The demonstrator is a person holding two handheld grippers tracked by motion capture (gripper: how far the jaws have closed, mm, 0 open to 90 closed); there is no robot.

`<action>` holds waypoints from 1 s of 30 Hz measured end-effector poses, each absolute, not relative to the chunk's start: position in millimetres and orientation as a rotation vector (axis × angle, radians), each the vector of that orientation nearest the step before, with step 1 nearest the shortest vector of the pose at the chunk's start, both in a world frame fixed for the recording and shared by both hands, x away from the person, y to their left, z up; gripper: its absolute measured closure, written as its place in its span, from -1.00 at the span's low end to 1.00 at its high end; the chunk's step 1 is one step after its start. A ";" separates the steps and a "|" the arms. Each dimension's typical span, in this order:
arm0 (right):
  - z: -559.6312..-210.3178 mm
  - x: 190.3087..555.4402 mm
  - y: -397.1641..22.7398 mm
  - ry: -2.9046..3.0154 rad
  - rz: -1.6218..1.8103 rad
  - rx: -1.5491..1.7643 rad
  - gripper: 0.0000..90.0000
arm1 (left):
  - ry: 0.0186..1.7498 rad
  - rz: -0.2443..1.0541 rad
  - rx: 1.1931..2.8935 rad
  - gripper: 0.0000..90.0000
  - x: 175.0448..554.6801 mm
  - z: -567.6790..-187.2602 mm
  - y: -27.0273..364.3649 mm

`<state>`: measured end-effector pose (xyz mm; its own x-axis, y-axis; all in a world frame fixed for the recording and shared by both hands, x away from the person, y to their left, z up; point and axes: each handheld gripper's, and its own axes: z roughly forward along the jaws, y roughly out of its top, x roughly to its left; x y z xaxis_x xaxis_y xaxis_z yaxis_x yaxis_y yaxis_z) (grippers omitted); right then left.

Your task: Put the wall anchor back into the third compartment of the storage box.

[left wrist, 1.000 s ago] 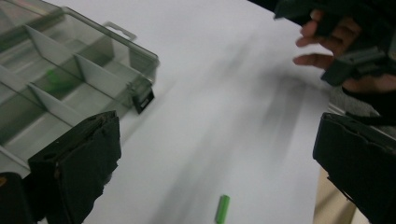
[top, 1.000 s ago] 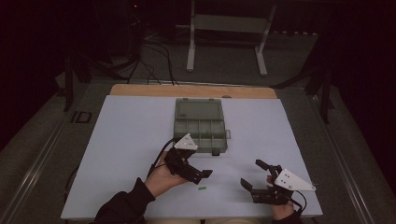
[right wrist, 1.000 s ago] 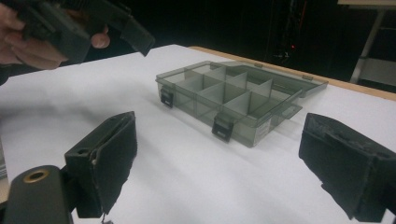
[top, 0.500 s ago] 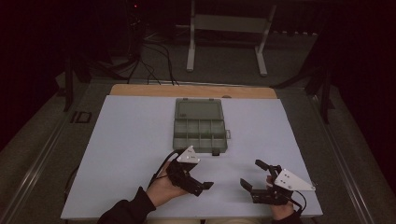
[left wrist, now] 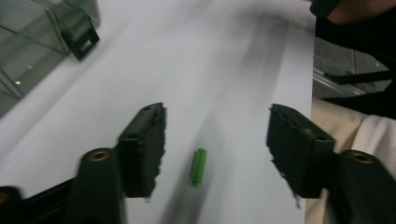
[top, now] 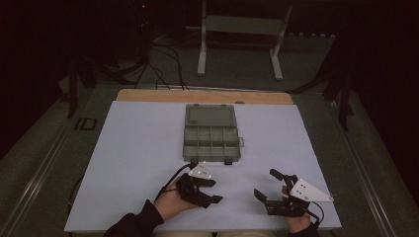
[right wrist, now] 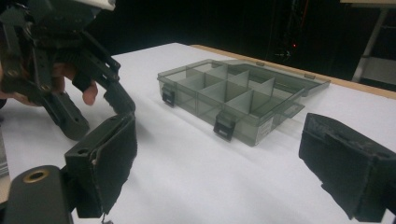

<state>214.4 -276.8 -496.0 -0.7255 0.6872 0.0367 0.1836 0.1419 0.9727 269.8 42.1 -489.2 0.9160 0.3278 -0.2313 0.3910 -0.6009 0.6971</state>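
While high view shows left gripper spread near table edge, right gripper wide beside it. Left gripper view: green peg flat between parted jaws; could roll off-grip. Right gripper view: compartment box open ahead.

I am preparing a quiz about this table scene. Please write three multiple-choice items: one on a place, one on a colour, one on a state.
1. Where does the small peg lie?
A. inside the box
B. on the white sheet, between the left gripper's jaws
C. on the floor

2. What colour is the peg?
A. red
B. blue
C. green

3. How is the compartment box?
A. lid open
B. lid shut
C. upside down

Answers:
1 B: the left gripper view shows it between the spread jaws of the left gripper.
2 C: it is clearly green.
3 A: its dividers are exposed and the lid lies back.
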 end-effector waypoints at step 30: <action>-496.6 214.8 -276.4 2.012 1.610 0.835 -0.75 | 0.363 0.043 2.484 0.81 259.0 -511.2 24.1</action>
